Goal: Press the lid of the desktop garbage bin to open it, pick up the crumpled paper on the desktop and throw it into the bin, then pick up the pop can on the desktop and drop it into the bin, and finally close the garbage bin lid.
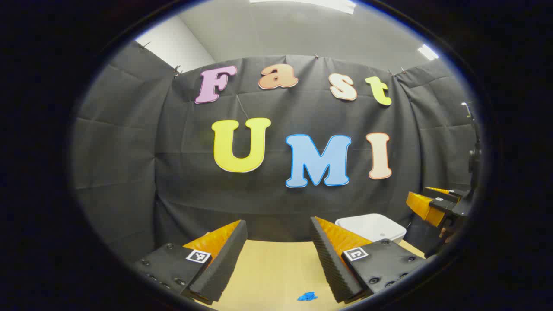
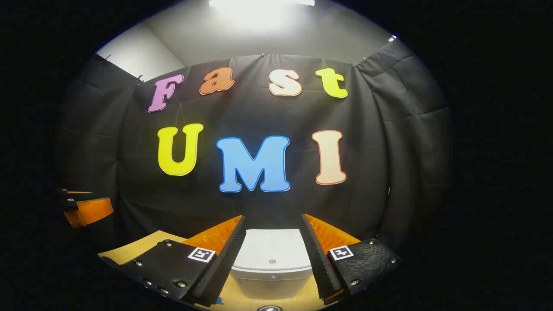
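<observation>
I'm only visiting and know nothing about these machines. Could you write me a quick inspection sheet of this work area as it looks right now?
Surface: light wooden tabletop, mostly bare.
Job's things: white plastic desktop garbage bin, lid down, small round mark on top; it is also seen at the table's far right.
Clutter: small blue scrap near the table's front edge.
Grippers: left gripper open, above the table; right gripper open, bin lid between its fingers, untouched.
Cables: nothing seen.
Surroundings: black cloth wall, bright ceiling light.
</observation>
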Tool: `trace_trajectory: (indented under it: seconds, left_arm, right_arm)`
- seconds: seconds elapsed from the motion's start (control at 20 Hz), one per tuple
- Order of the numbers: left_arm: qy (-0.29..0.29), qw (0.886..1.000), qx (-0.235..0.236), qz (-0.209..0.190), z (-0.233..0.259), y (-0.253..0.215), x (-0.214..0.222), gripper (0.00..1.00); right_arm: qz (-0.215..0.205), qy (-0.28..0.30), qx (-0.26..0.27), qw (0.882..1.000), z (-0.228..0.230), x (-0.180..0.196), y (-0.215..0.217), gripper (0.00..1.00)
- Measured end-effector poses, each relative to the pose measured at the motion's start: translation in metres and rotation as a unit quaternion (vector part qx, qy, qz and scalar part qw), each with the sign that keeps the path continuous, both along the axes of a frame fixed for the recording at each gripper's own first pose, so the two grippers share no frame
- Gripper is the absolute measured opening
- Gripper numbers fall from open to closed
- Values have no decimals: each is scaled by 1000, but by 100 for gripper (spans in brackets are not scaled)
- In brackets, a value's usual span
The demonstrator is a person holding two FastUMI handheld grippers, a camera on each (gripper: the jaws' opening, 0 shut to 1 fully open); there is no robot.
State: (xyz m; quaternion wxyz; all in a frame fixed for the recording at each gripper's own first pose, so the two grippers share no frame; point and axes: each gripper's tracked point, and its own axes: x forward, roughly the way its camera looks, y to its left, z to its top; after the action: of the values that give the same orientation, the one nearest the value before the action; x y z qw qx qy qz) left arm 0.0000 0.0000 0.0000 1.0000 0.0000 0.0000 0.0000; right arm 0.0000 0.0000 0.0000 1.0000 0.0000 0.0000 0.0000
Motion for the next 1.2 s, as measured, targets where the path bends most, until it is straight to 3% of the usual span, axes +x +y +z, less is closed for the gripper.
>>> trace_trajectory:
  seconds: [0.85, 1.05, 1.1, 1.15, 1.2]
  left_arm:
    - [-3, 1000, 3, 7, -3, -5, 0, 96]
    - [-3, 1000, 5, 5, -4, -7, 0, 96]
    - [-3, 1000, 5, 4, -5, -7, 1, 96]
    - [-3, 1000, 5, 3, -4, -8, 0, 96]
    - [-3, 1000, 5, 3, -4, -8, 1, 96]
  right_arm:
    - [7, 20, -7, 1000, -23, 7, 6, 81]
    - [14, 30, -6, 999, -31, 9, 7, 68]
    - [13, 34, -6, 999, -35, 10, 6, 73]
    - [15, 39, -4, 999, -38, 10, 5, 63]
    - [21, 45, -2, 999, -42, 12, 9, 45]
